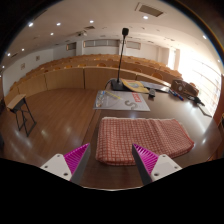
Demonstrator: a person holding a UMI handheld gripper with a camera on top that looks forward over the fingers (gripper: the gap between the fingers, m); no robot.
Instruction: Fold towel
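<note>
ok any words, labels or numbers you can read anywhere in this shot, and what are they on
None can be read.
Red checked towel, just ahead of the open gripper: pattern only, no label visible.
Papers beyond it, by the microphone stand: any print is too small to read.

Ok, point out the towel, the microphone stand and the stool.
towel (143,138), gripper view, middle of its checked top face.
microphone stand (122,60), gripper view, on its upright pole.
stool (21,103), gripper view, on its seat.
</note>
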